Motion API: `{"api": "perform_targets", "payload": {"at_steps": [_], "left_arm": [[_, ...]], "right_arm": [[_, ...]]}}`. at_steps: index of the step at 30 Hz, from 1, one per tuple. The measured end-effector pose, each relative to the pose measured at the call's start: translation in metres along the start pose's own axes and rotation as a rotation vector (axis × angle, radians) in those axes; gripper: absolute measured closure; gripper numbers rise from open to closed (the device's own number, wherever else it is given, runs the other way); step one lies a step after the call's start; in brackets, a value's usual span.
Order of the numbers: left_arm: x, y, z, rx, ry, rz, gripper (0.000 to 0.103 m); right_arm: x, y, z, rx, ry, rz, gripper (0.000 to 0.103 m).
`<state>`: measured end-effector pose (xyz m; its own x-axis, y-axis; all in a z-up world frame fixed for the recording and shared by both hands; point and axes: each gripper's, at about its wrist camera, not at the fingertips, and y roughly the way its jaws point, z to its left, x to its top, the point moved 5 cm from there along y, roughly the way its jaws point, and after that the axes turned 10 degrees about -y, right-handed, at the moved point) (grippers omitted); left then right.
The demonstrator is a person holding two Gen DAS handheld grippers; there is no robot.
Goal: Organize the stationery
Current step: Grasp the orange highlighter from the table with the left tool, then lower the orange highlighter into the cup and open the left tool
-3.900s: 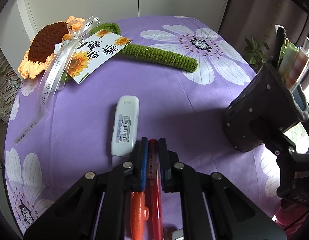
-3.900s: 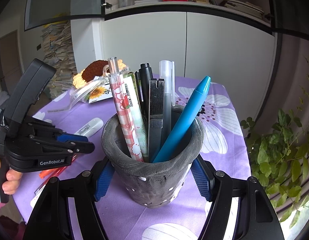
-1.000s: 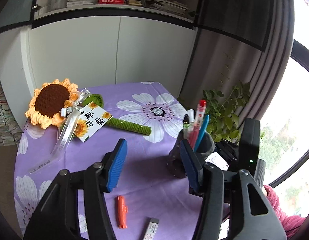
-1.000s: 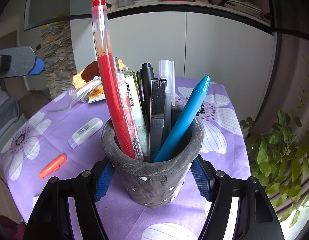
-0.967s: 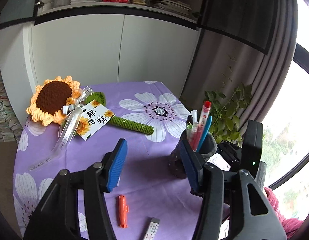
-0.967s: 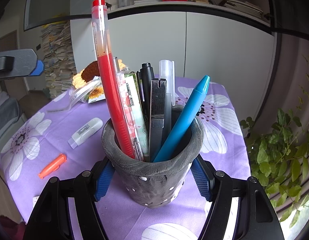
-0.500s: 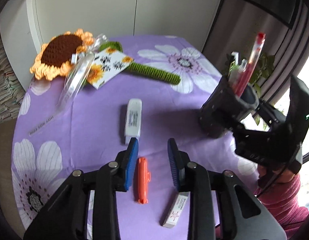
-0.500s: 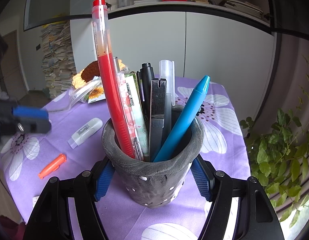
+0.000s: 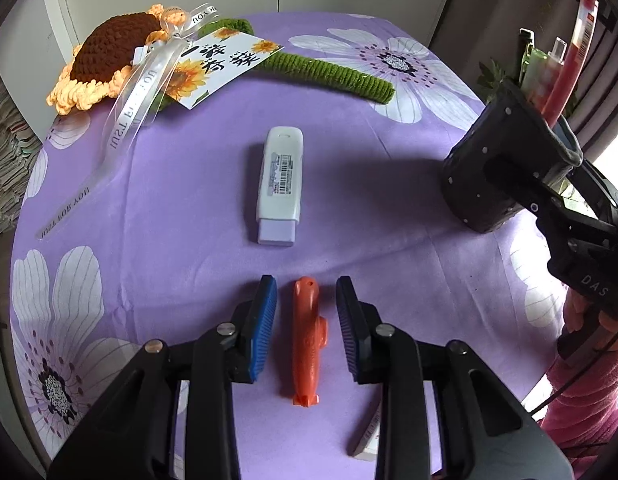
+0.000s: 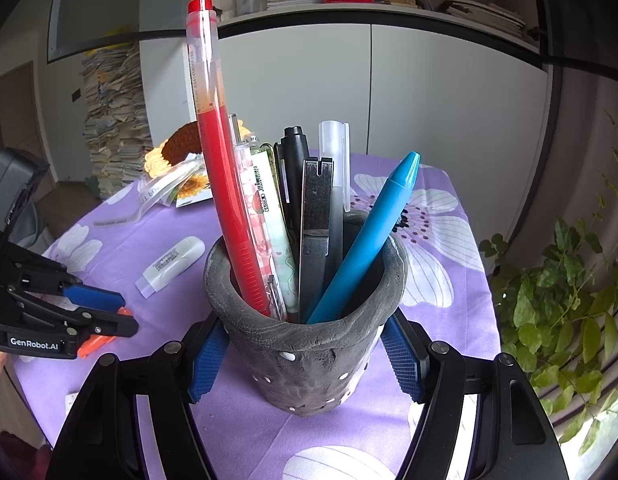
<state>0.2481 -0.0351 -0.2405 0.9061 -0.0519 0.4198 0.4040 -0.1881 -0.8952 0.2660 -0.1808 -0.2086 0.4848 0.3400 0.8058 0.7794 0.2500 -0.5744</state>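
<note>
Right gripper [image 10: 305,364] is clamped on the grey pen cup [image 10: 305,344], pads pressed to both sides, holding it steady on the purple flowered tablecloth [image 9: 181,208]. Cup already holds a red pen [image 10: 221,184], a blue pen [image 10: 373,232], a black one, a clear-capped one and a couple of patterned ones, so I'd judge most of the sorting is done. Left gripper [image 9: 305,330] has come down over the orange marker [image 9: 307,340]; its jaws have just been closing and now straddle the marker with a gap on each side, pads not touching yet, so nothing is gripped. Still loose on the cloth: that marker, the white correction tape [image 9: 280,184] just beyond it, and a small white item [image 9: 369,436] half hidden under the left gripper's right finger; can't tell what it is. Around: crocheted sunflower [image 9: 109,56] with ribbon and a card at the far edge, well apart from the work, and a leafy plant [image 10: 557,292] off the table beside the cup. Nothing blocks the marker pick. The cup is crowded, with tall pens leaning, so dropping more in looks tight.
</note>
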Motion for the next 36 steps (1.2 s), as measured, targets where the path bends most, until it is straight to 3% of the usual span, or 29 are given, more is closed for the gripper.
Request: {"api": "perform_targets", "payload": {"at_steps": [3,5,8,17,24,29,36], "left_arm": [[0.001,0.001,-0.002,0.004,0.012,0.0,0.076],[0.002,0.003,-0.004,0.016,0.024,-0.001,0.091],[0.004,-0.001,-0.006,0.005,0.023,-0.015,0.092],[0.013,-0.06,-0.028,-0.068,0.062,-0.174,0.092],[0.024,-0.106,-0.062,-0.211,0.105,-0.289,0.092],[0.044,-0.141,-0.096,-0.335,0.161,-0.437,0.092],[0.068,-0.125,-0.121,-0.443,0.137,-0.421,0.092]], "right_arm": [[0.0,0.0,0.0,-0.001,0.0,0.0,0.031],[0.0,0.0,0.0,-0.002,0.0,-0.001,0.031],[0.0,0.0,0.0,-0.001,0.0,-0.001,0.031],[0.0,0.0,0.0,-0.001,0.0,0.0,0.031],[0.0,0.0,0.0,-0.001,0.0,0.0,0.031],[0.0,0.0,0.0,-0.001,0.0,-0.001,0.031],[0.0,-0.001,0.0,-0.001,0.0,0.0,0.031]]}}
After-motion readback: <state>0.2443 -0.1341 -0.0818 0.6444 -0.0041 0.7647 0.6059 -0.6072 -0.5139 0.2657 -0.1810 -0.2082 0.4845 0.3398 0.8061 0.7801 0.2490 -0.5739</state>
